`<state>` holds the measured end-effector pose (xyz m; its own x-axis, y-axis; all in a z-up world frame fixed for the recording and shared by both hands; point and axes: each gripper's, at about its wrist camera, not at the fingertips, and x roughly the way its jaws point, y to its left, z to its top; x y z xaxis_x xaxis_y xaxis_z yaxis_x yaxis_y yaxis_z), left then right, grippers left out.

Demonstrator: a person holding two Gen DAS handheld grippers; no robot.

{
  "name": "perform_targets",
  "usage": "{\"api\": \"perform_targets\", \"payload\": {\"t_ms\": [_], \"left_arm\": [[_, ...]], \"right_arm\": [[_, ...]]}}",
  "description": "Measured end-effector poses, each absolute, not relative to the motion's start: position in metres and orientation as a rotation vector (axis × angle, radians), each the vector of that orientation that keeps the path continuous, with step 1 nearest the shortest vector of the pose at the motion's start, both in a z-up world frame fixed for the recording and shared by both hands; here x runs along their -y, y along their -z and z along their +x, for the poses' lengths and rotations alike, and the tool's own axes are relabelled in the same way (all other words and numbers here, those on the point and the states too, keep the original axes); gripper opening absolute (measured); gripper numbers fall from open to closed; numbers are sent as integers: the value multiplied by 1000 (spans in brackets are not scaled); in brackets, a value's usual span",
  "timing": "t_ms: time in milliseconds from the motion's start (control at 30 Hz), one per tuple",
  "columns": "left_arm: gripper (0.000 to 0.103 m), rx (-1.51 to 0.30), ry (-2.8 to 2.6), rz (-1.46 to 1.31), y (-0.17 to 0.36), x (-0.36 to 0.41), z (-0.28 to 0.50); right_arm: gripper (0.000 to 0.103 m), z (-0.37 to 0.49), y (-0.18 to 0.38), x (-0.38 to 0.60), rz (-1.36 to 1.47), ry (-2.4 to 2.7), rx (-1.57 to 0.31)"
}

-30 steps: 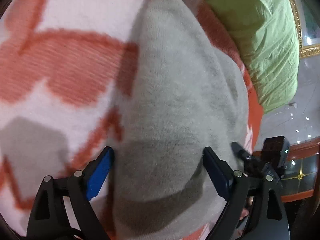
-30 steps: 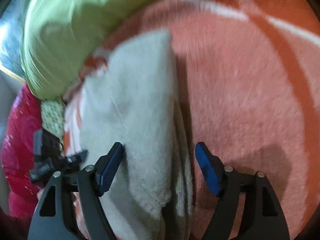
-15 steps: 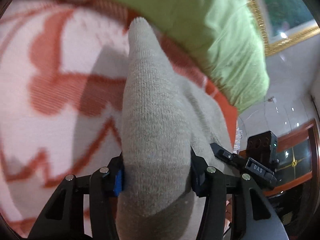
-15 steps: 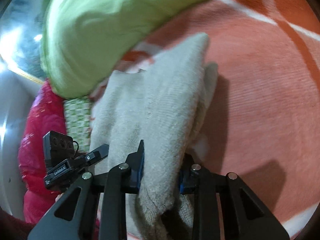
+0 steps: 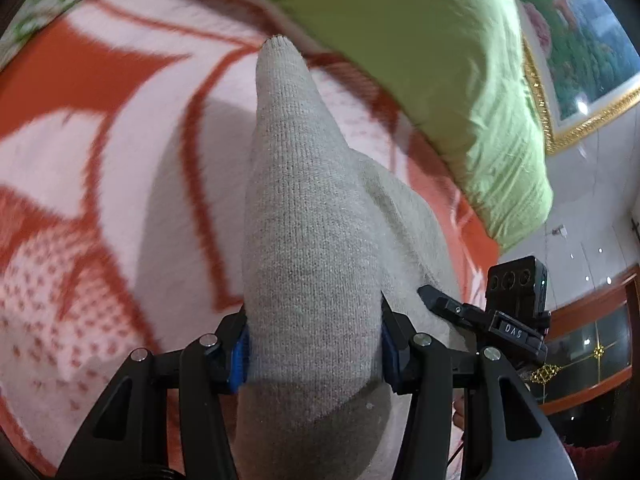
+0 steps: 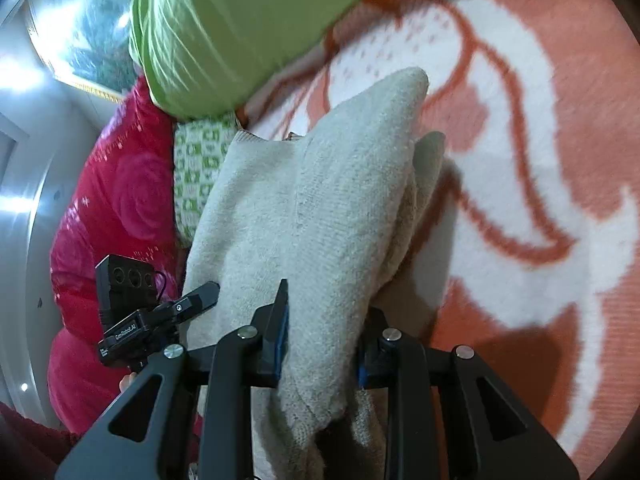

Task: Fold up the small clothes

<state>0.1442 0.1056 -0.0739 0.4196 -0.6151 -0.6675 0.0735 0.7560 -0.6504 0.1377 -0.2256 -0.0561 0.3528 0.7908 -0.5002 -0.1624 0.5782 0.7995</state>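
A small beige knitted garment [image 5: 304,216] hangs folded above an orange-and-white patterned blanket [image 5: 100,152]. My left gripper [image 5: 314,350] is shut on one end of it, the knit bulging between the blue pads. My right gripper [image 6: 322,330] is shut on the other end of the garment [image 6: 328,208], gripping several bunched layers. Each view shows the other gripper beside the cloth: the right one [image 5: 492,320] in the left wrist view, the left one [image 6: 156,312] in the right wrist view.
A green pillow [image 5: 420,60] lies at the blanket's far edge and also shows in the right wrist view [image 6: 240,20]. A red floral quilt [image 6: 116,200] and a green-patterned sheet [image 6: 200,160] lie to the side. A gold-framed picture [image 5: 580,40] hangs behind.
Both grippers went from open around the garment to shut on it. They have lifted it off the blanket, and more of the blanket and room now shows.
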Motion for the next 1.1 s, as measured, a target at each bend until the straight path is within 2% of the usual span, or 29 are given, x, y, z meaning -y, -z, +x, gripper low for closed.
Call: {"api": "perform_targets", "payload": {"t_ms": [300,433,500,567,800,967,1033,1067,1100], "left_arm": [[56,-1107,434,-645,130,-123,141],[64,-1138,393,-603,122,-113,144],[65,-1148,373,-585,116,-112,141],[65,-1154,344,-564,107,-111,136],[65,-1146,292,-497,81,-113,98],[65,-1208,276,-471,99,-113,77],[66,-1224,272,-487,107,-116,74],[67,-1227,268,-488,108,-116,73],[67,-1230,263,-478,107,-114,72]], "right_arm": [[29,153,120,226,789,-686,-1110],[38,156,117,224,792,-677,-1127],[46,153,112,227,781,-649,-1134],[49,145,106,236,762,-617,-1131],[50,90,76,263,679,-549,-1082],[50,73,82,252,652,-545,-1099],[39,76,90,244,659,-557,-1121],[12,77,92,238,651,-564,-1133],[7,77,93,235,634,-567,-1147]]}}
